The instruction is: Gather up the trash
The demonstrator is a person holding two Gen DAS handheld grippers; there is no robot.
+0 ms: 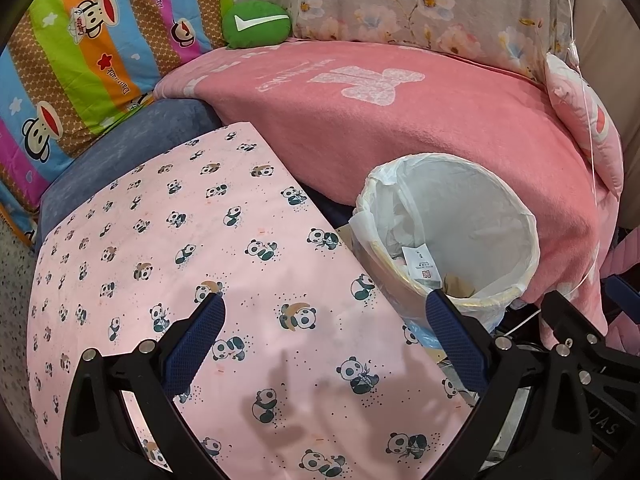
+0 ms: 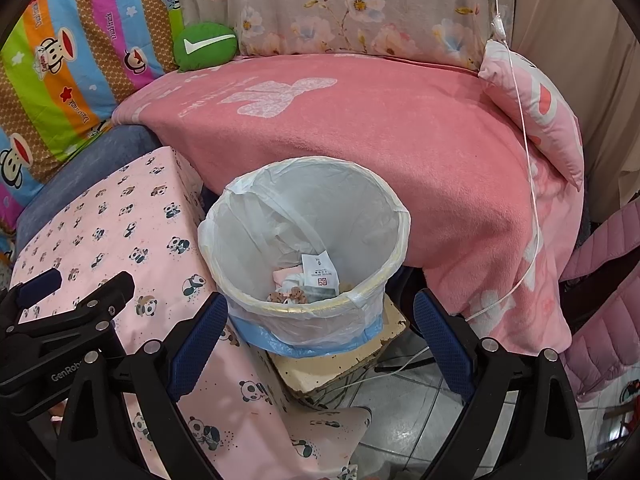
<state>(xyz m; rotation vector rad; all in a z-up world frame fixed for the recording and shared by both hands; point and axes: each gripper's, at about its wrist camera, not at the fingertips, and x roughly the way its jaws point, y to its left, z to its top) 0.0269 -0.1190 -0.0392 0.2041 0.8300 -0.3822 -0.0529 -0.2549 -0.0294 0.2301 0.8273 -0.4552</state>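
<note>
A round trash bin (image 2: 372, 208) lined with a white plastic bag stands on a worn beige block beside the pink panda-print table (image 1: 248, 272). Paper scraps and wrappers (image 2: 316, 270) lie at its bottom. The bin also shows at the right of the left wrist view (image 1: 496, 200). My right gripper (image 2: 320, 320) is open and empty, just in front of and above the bin's near rim. My left gripper (image 1: 326, 320) is open and empty over the panda cloth, its right finger near the bin's rim. It also shows at the left of the right wrist view (image 2: 76, 280).
A sofa under a pink blanket (image 2: 360, 128) lies behind the bin, with a green cushion (image 2: 206, 46), a striped monkey-print cover (image 2: 72, 52) and a pink pillow (image 2: 540, 108). A white cord (image 2: 528, 168) hangs over the blanket. Tiled floor (image 2: 408, 412) and a pink jacket (image 2: 608, 300) lie at right.
</note>
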